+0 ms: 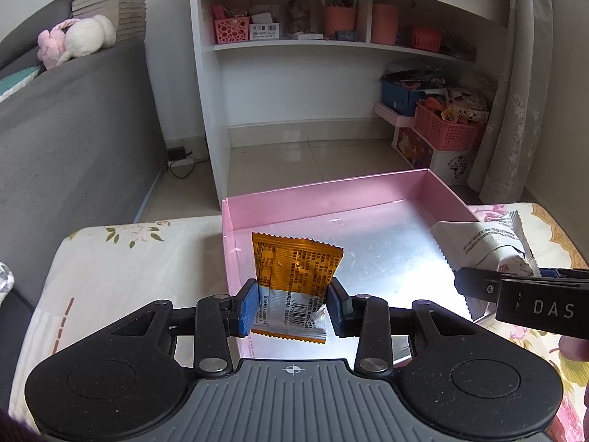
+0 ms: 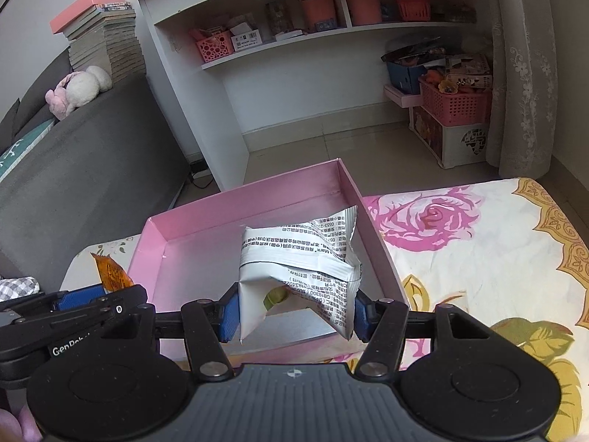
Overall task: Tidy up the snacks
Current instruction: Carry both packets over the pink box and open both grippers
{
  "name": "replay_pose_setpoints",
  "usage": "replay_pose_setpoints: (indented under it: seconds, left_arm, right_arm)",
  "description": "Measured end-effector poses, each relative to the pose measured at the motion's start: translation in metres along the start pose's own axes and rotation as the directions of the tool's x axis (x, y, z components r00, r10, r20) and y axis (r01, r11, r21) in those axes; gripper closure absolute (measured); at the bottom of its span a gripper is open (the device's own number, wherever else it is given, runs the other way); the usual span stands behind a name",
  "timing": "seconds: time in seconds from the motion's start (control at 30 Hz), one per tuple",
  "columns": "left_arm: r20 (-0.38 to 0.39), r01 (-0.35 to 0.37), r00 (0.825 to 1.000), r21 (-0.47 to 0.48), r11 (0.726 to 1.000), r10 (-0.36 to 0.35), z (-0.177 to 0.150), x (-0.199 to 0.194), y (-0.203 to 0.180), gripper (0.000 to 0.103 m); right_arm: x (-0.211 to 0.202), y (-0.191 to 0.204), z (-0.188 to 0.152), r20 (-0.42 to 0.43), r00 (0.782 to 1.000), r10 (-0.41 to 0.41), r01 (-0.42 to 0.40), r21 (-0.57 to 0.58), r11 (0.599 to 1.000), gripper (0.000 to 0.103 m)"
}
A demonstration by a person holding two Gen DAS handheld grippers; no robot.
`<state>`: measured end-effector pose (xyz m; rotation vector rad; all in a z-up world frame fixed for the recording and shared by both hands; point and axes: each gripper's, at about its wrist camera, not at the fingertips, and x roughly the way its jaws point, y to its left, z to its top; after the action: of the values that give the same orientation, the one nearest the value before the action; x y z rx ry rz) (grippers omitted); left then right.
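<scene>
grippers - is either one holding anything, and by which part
Both hold. The left gripper pinches the orange snack packet across its lower end; the right gripper pinches the white snack packet across its lower sides, over the pink box.

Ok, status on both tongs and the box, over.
Left tongs shut on orange packet. Right tongs shut on white packet. Both held over open pink box. Nothing in the way.

A tabletop [image 2: 478,243] covered in a cream cloth printed with pink roses and gold leaves carried an open pink box [image 2: 254,199]. The box sat directly on the cloth, its silvery floor bare at the far end, with cloth showing to both sides of it.
</scene>
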<state>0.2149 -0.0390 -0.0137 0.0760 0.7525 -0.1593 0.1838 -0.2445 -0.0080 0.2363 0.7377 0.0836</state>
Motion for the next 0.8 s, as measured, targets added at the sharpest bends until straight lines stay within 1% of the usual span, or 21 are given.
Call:
replay_pose_setpoints:
  seconds: [0.23,0.3,0.37,0.4,0.43,0.47,0.5,0.53,0.6,0.7,0.8]
  left_arm:
    - [-0.007,-0.017,1.000,0.042,0.999,0.017,-0.005,0.014,-0.007,0.066]
    - [-0.016,-0.008,1.000,0.034,0.999,0.008,-0.005,0.016,-0.006,0.063]
    - [-0.035,0.016,0.999,0.028,0.999,-0.015,-0.006,0.016,-0.004,0.058]
    - [-0.039,0.024,0.999,0.026,0.999,-0.023,-0.007,0.017,-0.003,0.049]
    - [-0.038,0.022,0.999,0.025,0.999,-0.021,-0.008,0.015,-0.001,0.040]
    - [-0.035,0.017,0.999,0.028,0.999,-0.016,-0.009,0.014,0.000,0.036]
    - [-0.030,0.018,0.999,0.030,0.999,-0.017,-0.010,0.011,0.001,0.032]
    - [-0.029,0.019,0.999,0.030,0.999,-0.018,-0.011,0.009,0.003,0.026]
    - [-0.027,0.016,1.000,0.023,1.000,-0.016,-0.012,0.004,0.006,0.021]
    - [-0.037,0.037,0.999,0.005,0.999,-0.036,-0.011,-0.004,0.012,0.020]
    - [-0.043,0.042,0.998,-0.013,0.999,-0.042,-0.012,-0.016,0.016,0.013]
  right_arm:
    - [0.009,-0.001,0.001,-0.004,1.000,-0.015,0.015,-0.006,1.000,0.052]
    - [0.011,-0.003,0.001,-0.009,1.000,-0.017,0.017,-0.001,1.000,0.049]
    - [0.010,-0.004,0.001,-0.002,1.000,-0.019,0.019,0.005,1.000,0.048]
    - [0.009,-0.005,0.002,0.000,1.000,-0.019,0.019,0.010,1.000,0.037]
    - [0.007,-0.006,0.002,0.002,1.000,-0.020,0.020,0.020,1.000,0.031]
    - [0.005,-0.007,0.002,0.012,1.000,-0.020,0.019,0.027,0.999,0.026]
    - [0.003,-0.008,0.003,0.016,1.000,-0.017,0.017,0.027,0.999,0.026]
    - [0.002,-0.008,0.003,0.015,1.000,-0.016,0.015,0.027,1.000,0.026]
    - [-0.001,-0.009,0.004,0.010,1.000,-0.019,0.019,0.029,0.999,0.025]
    - [-0.008,-0.010,0.003,0.009,1.000,-0.024,0.024,0.034,0.999,0.022]
    - [-0.018,-0.011,0.004,0.013,1.000,-0.024,0.024,0.037,0.999,0.020]
